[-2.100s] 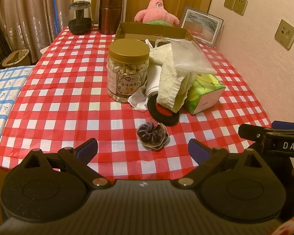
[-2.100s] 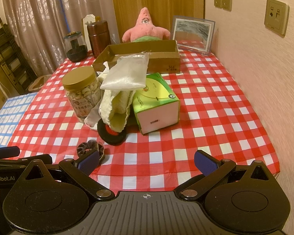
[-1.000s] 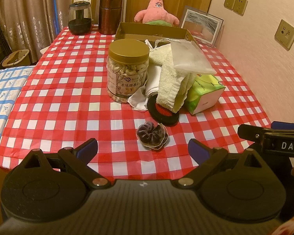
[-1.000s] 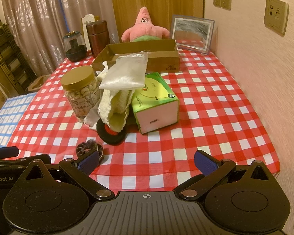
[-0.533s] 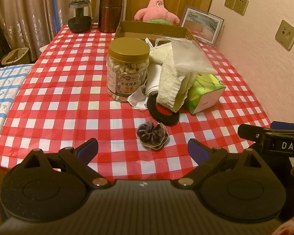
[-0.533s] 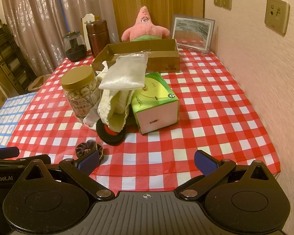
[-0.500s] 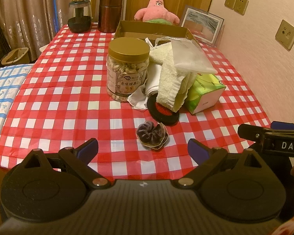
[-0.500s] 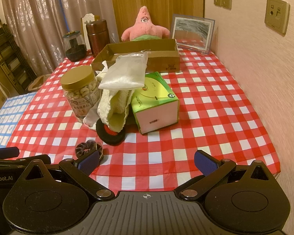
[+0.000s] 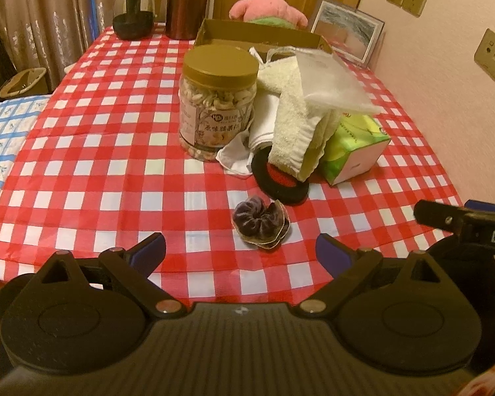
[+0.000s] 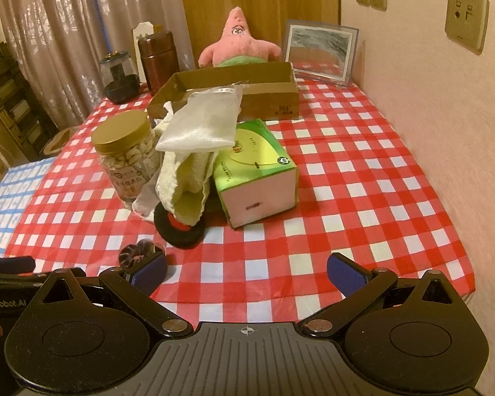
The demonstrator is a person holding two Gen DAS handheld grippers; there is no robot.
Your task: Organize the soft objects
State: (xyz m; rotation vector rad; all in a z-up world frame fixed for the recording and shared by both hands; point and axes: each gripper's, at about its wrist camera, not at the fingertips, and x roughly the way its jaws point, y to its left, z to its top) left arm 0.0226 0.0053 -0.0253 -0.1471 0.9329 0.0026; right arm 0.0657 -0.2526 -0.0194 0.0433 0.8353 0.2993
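A dark purple scrunchie (image 9: 260,222) lies on the red checked tablecloth (image 9: 99,151), just beyond my open left gripper (image 9: 240,253). Behind it a cream towel (image 9: 293,132) drapes over a black and red pad (image 9: 280,181), with a white cloth (image 9: 244,151) under it and a clear pouch (image 9: 330,85) on top. A pink star plush (image 9: 270,0) sits behind an open cardboard box (image 9: 260,36). My right gripper (image 10: 246,274) is open at the table's near edge, empty, with the scrunchie (image 10: 137,254) by its left finger and the towel (image 10: 184,181) ahead.
A gold-lidded nut jar (image 9: 217,102) stands left of the pile and a green tissue box (image 10: 257,171) right of it. Two dark canisters (image 9: 188,6) and a picture frame (image 10: 320,52) line the far edge. The wall (image 10: 445,115) runs along the right.
Both grippers have barely moved; the left view has shifted slightly forward over the table. Nothing on the table has moved.
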